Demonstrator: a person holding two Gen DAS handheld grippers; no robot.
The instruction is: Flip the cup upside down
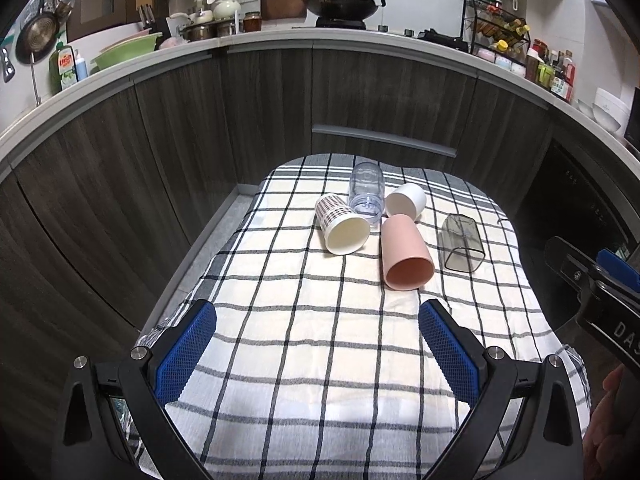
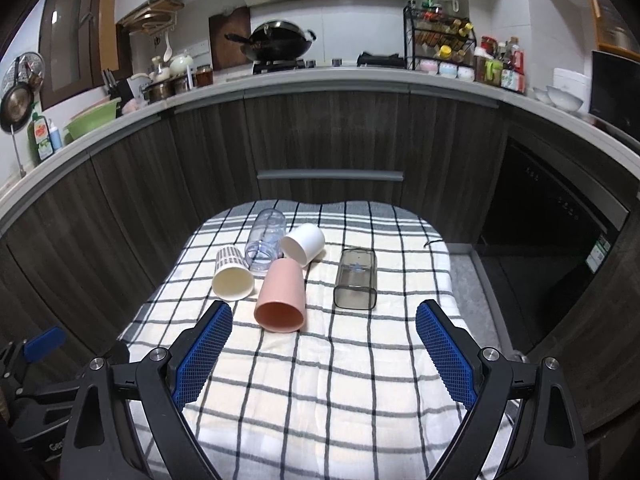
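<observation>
1. Pink plastic cup (image 2: 281,295) lies on its side on the checked cloth (image 2: 320,380), touching the white cup (image 2: 303,243).
2. Left gripper (image 1: 318,332) and right gripper (image 2: 324,334) both gape wide, empty.

Five toppled cups (image 1: 406,256) on checked cloth (image 1: 304,360), beyond wide-spread left hand-held gripper (image 1: 318,320).
</observation>
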